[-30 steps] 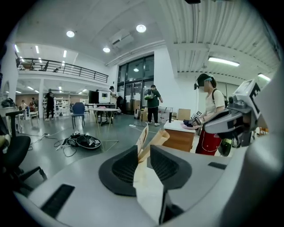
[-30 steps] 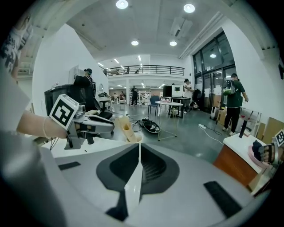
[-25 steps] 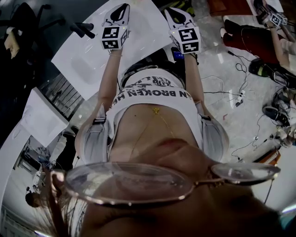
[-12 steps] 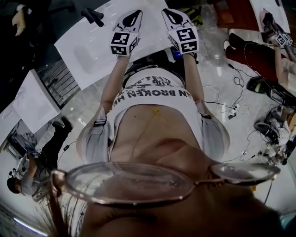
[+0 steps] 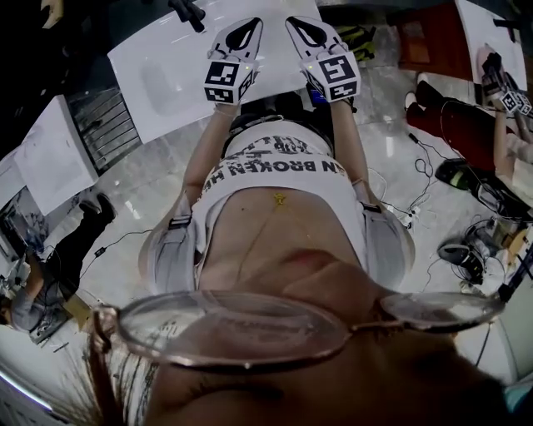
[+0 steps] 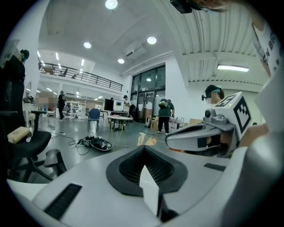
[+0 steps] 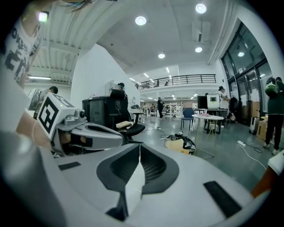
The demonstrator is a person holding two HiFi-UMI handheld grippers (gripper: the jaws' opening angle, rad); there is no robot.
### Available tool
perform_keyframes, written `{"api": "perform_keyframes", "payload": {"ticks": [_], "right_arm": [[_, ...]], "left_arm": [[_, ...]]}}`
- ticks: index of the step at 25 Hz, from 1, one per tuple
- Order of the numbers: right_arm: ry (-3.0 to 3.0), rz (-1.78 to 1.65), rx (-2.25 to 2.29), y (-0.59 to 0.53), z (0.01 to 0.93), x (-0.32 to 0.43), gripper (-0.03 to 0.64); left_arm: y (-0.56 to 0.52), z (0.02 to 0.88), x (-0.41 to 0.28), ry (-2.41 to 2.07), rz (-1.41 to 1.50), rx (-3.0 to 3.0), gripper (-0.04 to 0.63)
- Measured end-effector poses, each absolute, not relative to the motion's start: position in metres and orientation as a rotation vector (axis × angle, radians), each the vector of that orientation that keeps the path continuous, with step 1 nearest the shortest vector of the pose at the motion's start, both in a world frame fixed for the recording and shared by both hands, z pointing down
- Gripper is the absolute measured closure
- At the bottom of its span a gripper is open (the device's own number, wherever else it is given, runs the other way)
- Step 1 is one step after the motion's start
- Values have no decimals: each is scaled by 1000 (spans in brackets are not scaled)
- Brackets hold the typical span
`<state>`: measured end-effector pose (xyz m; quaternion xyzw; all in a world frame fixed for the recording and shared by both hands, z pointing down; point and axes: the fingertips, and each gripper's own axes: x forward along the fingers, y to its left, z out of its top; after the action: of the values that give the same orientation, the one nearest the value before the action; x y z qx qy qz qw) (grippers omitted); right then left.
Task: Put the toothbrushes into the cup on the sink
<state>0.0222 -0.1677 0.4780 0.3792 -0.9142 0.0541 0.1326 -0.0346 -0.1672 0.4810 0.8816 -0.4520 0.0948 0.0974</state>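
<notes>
No toothbrush and no cup shows in any view. In the head view my left gripper [image 5: 246, 25] and right gripper [image 5: 301, 23] are held out side by side, close together, over the near edge of a white sink counter [image 5: 150, 50] with a shallow basin [image 5: 160, 83]. A black tap [image 5: 188, 12] stands at its far side. The left gripper [image 6: 143, 153] has its jaws pressed together with nothing between them. The right gripper [image 7: 139, 148] is shut and empty too. Each gripper view shows the other gripper alongside.
A white panel [image 5: 52, 158] leans at the left, beside a metal rack [image 5: 108, 133]. Cables [image 5: 433, 179] trail over the glossy floor on the right. A black office chair [image 6: 24, 144] stands ahead, and other people work in the hall behind it.
The sink counter has slid rightward in the head view until it lies straight ahead of both grippers. The left gripper has drawn closer to the right one.
</notes>
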Motion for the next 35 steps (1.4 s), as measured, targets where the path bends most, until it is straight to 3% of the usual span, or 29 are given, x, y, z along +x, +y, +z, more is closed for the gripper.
{"api": "perform_keyframes", "payload": {"ticks": [16, 35], "right_arm": [[-2863, 27, 970, -148, 418, -20, 591], [-2878, -10, 956, -124, 407, -24, 592]], "left_arm": [[-141, 400, -52, -1475, 129, 2687, 583], [-110, 401, -58, -1504, 118, 2656, 582]]}}
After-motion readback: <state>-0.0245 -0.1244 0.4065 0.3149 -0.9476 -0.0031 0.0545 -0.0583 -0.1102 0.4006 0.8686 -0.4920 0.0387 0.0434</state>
